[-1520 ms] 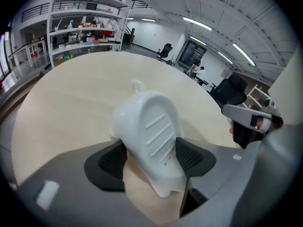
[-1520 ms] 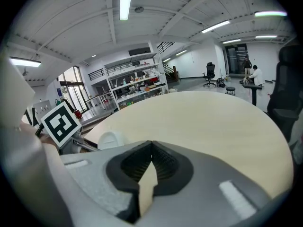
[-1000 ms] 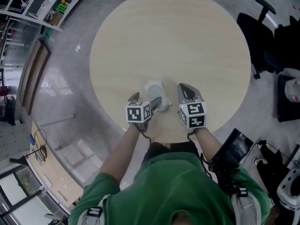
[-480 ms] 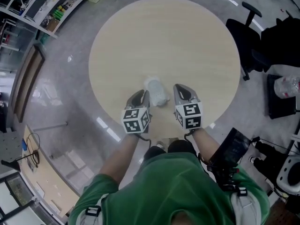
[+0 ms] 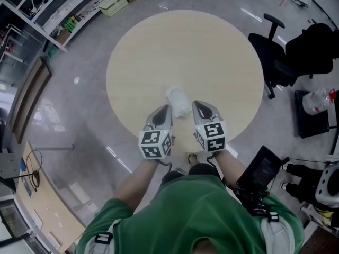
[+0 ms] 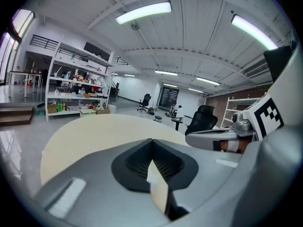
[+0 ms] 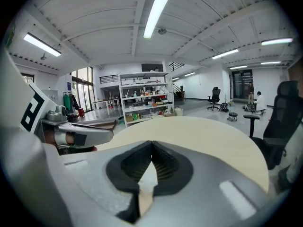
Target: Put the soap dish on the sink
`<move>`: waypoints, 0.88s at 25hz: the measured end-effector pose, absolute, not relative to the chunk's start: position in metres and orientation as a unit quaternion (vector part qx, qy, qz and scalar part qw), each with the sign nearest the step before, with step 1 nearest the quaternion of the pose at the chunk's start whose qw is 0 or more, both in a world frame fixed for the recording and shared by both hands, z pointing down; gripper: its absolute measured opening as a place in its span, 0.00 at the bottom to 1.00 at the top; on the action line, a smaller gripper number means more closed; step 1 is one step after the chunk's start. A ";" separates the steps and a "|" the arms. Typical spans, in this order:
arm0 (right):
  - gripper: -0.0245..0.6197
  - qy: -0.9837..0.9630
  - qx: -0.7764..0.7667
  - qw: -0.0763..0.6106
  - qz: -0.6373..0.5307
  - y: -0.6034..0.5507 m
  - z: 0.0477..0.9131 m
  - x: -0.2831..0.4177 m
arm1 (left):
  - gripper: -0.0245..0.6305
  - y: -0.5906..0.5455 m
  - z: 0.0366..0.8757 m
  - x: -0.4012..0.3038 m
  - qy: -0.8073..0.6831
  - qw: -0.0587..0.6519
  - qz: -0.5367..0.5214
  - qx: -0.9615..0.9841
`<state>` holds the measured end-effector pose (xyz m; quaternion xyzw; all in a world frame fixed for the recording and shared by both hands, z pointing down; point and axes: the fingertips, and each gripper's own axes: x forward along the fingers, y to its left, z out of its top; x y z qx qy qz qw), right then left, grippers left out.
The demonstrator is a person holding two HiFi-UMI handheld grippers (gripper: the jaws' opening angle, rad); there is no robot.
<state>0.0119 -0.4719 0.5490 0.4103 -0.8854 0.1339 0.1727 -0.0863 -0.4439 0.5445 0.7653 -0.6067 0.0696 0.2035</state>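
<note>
**A:** Where is our small white translucent plastic soap dish [image 5: 177,101]?

**B:** It lies on the round pale wooden table [image 5: 185,52], near the close edge, just ahead of our two grippers and held by neither. We see no sink in any view.

**A:** And the grippers?

**B:** Our left gripper [image 5: 165,109] has just been closing its jaws, and they meet on nothing. Our right gripper [image 5: 196,105] is pressed together too, and empty.

**A:** How will the dish handle?

**B:** We judge it light, stiff and slick, so we'd pinch one rim wall gently.
</note>
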 end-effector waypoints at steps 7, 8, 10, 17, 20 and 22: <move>0.04 -0.892 0.411 0.155 0.105 -0.419 0.514 0.003 | 0.05 -0.394 0.506 -0.086 -0.603 0.169 0.035 0.779; 0.04 -0.893 0.412 0.152 0.101 -0.411 0.509 0.002 | 0.05 -0.386 0.501 -0.086 -0.603 0.165 0.030 0.780; 0.04 -0.894 0.413 0.147 0.094 -0.394 0.501 0.002 | 0.05 -0.370 0.492 -0.085 -0.601 0.157 0.023 0.783; 0.04 -0.892 0.420 0.141 0.086 -0.333 0.485 0.006 | 0.05 -0.315 0.475 -0.080 -0.594 0.150 0.005 0.790; 0.04 -0.891 0.424 0.139 0.085 -0.317 0.480 0.013 | 0.05 -0.301 0.472 -0.072 -0.589 0.149 0.003 0.794; 0.04 -0.892 0.423 0.137 0.085 -0.307 0.477 0.017 | 0.05 -0.292 0.470 -0.066 -0.587 0.148 0.002 0.796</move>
